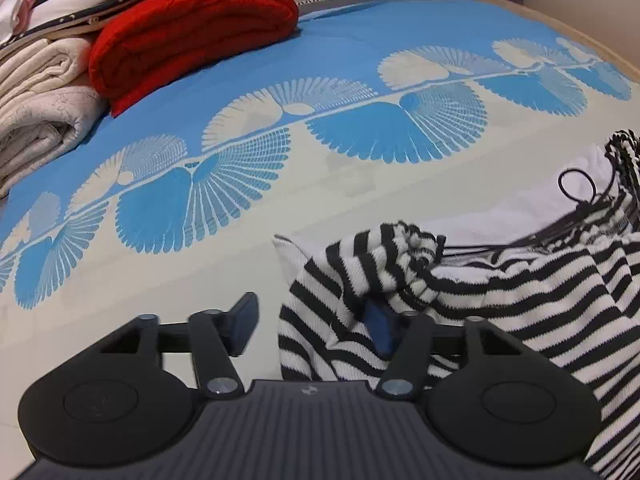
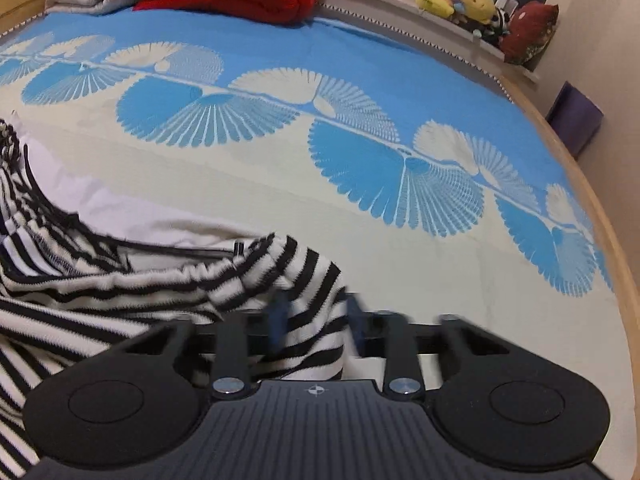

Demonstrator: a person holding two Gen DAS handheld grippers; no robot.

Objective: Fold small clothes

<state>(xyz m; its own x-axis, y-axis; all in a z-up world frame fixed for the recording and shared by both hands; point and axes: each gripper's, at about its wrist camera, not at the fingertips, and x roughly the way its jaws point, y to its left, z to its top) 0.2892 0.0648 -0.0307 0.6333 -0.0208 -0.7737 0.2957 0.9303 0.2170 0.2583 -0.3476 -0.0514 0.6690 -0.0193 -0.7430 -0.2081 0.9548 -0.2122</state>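
A black-and-white striped garment (image 1: pixel 520 300) with a white part and a black drawstring (image 1: pixel 576 184) lies rumpled on the blue and cream bedspread (image 1: pixel 340 184). My left gripper (image 1: pixel 312 324) is at its left corner. The free left finger (image 1: pixel 244 320) stands clear of the cloth, while the right one is buried under a striped fold, so the jaws are wide apart. In the right wrist view the striped garment (image 2: pixel 100 280) runs off to the left. My right gripper (image 2: pixel 318 320) has a striped fold filling the gap between its blurred fingers (image 2: pixel 280 316).
A red folded blanket (image 1: pixel 192 28) and cream blankets (image 1: pixel 40 92) are stacked at the far left of the bed. Plush toys (image 2: pixel 460 0) line a ledge beyond the bed. The wooden bed edge (image 2: pixel 616 240) curves along the right, with a purple box (image 2: pixel 576 120) past it.
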